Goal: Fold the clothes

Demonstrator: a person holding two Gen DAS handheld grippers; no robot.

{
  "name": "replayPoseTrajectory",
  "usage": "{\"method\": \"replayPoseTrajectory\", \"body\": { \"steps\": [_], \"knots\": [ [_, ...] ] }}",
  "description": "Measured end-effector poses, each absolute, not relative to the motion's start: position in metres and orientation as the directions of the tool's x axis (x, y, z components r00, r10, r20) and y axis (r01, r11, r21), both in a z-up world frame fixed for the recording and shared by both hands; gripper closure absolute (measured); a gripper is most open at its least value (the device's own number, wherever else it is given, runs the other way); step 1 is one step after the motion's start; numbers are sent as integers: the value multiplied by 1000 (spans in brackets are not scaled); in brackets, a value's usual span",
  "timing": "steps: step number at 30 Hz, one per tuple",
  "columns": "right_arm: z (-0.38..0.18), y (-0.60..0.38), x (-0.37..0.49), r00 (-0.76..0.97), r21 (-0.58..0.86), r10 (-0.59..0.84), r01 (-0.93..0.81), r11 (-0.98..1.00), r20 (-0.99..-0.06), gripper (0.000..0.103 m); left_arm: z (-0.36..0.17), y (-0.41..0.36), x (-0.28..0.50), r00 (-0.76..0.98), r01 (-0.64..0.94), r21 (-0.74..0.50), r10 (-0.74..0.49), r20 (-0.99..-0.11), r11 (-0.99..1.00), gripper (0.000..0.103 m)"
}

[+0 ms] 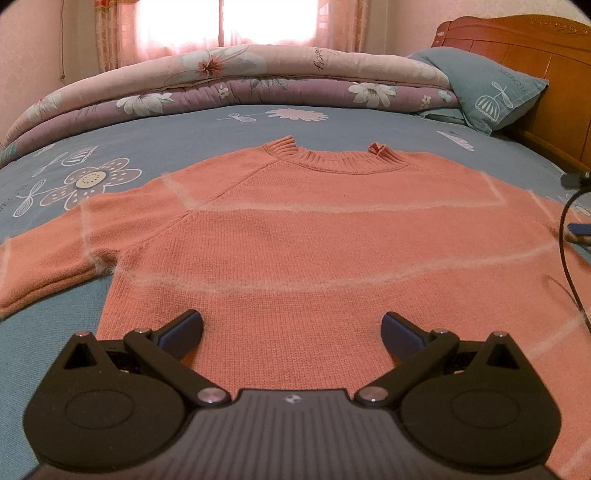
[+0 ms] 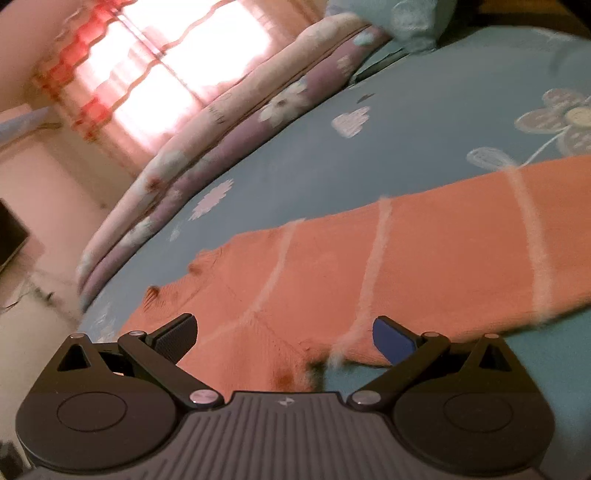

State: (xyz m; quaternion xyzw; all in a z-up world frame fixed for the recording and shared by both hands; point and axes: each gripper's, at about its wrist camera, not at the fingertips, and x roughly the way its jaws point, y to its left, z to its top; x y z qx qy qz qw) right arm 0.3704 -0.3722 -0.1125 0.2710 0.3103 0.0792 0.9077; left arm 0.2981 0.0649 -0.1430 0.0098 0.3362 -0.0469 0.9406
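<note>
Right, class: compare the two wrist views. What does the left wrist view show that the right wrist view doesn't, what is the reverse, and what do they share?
Only the left wrist view shows the wooden headboard, the sweater's ribbed collar seen head-on, and a black cable at the right edge.

Only the right wrist view shows a dark screen by the wall and the floor beside the bed.

Both show the orange sweater lying flat on the blue bedsheet, the folded floral quilt, the curtained window, and jaws spread open with nothing between them.

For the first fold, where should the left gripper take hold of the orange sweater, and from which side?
Probably the left sleeve, near its cuff end, approached from the outer left side. The sweater lies flat, face-up on the bed, sleeve spread outward, and the left gripper is open, so it could pinch that free edge.
</note>
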Motion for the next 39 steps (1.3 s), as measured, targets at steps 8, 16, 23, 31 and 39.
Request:
{"method": "replayPoseTrajectory", "body": {
  "steps": [8, 16, 23, 31, 39],
  "knots": [
    [-120, -369, 364, 768, 452, 214, 108, 885, -603, 0, -143, 64, 298, 770, 95, -10, -79, -634, 995, 1],
    [-99, -445, 353, 842, 603, 267, 85, 793, -469, 0, -144, 64, 299, 770, 95, -10, -80, -634, 995, 1],
    [-135, -543, 322, 867, 720, 124, 312, 620, -482, 0, -144, 64, 300, 769, 94, -7, -78, -634, 996, 1],
    [-134, -595, 282, 868, 689, -164, 475, 547, -469, 0, -144, 64, 299, 769, 94, -5, -76, -635, 996, 1],
    [-124, -547, 326, 908, 640, 21, 278, 716, -418, 0, -144, 64, 299, 769, 94, -4, -75, -635, 996, 1]
  ]
}}
